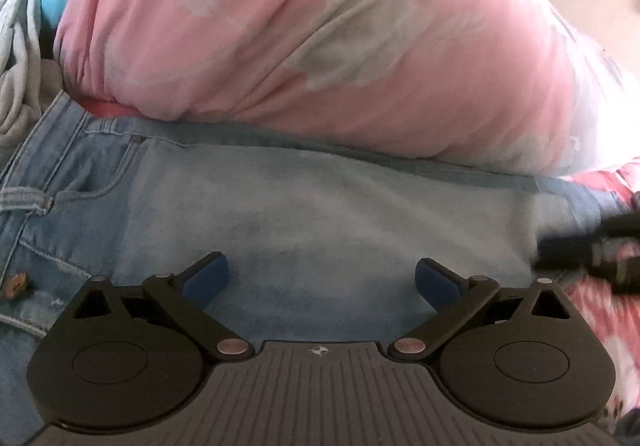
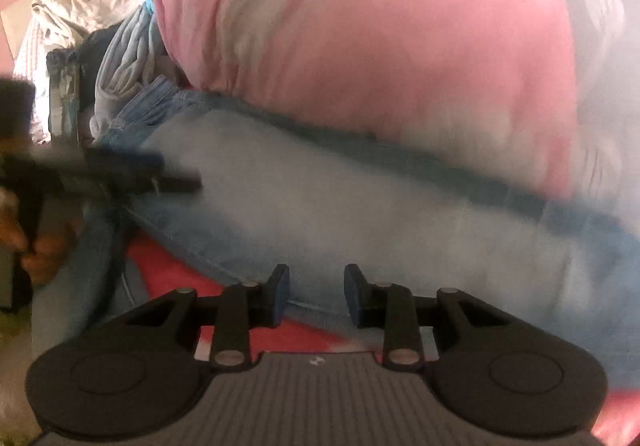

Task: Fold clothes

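- Denim, pale blue and washed: the jeans [image 1: 304, 206] lie spread flat on a bed, and their far edge runs right under a big pink duvet [image 1: 320, 30] with white flower prints.
- Left claw [image 1: 322, 280] hovers over the middle of the jeans, its blue pads far apart with nothing but bare denim showing between them; whether the pads touch the cloth I cannot tell.
- Waistband, pocket and a brown button [image 1: 16, 284] of the jeans sit to the left of that claw.
- Right claw [image 2: 317, 296] has its pads partly apart, gripping nothing, poised above the near hem of the jeans [image 2: 360, 206], where the denim meets the red and pink bedsheet [image 2: 172, 266].
- Grey and white clothes [image 2: 76, 18] lie piled beyond the waistband end.
- Motion blur smears the right wrist view.
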Tool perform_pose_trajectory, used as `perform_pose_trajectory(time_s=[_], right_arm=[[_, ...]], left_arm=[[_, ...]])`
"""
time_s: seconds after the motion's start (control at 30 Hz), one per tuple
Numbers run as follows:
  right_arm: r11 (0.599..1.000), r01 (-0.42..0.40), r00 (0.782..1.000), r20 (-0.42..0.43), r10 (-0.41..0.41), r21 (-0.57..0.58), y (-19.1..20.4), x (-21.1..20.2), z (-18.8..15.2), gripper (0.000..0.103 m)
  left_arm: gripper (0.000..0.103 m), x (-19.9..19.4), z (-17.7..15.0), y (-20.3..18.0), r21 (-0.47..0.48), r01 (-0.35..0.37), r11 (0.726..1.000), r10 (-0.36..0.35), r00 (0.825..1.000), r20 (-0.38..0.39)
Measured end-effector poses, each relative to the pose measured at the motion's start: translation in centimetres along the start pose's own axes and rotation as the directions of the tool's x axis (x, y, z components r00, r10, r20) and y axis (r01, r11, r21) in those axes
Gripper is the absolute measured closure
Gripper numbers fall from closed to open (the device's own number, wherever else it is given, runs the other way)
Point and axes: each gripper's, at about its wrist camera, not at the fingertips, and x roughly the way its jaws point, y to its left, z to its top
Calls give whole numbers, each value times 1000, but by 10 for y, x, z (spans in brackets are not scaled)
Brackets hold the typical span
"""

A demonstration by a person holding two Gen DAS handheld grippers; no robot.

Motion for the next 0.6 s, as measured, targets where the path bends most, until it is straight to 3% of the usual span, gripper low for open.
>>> perform_pose_trajectory(time_s=[0.13, 0.27, 0.3, 0.47, 0.6], right_arm=[[999, -41, 996, 74, 42, -19, 16, 23, 38, 71], [992, -126, 991, -41, 126, -1, 21, 78, 27, 70], [991, -129, 991, -19, 129, -13, 24, 73, 21, 69], [982, -185, 979, -92, 181, -33, 27, 39, 17, 70], [987, -155, 988, 2, 155, -30, 28, 56, 47, 70]], left_arm=[[2, -10, -5, 6, -31, 11, 999, -11, 1000, 8], [2, -23, -15, 22, -101, 40, 994, -34, 998, 56], [3, -25, -18, 25, -114, 55, 992, -47, 996, 72], [4, -29, -20, 30, -150, 79, 986, -63, 992, 110], [5, -41, -22, 28, -160, 61, 985, -43, 993, 108]])
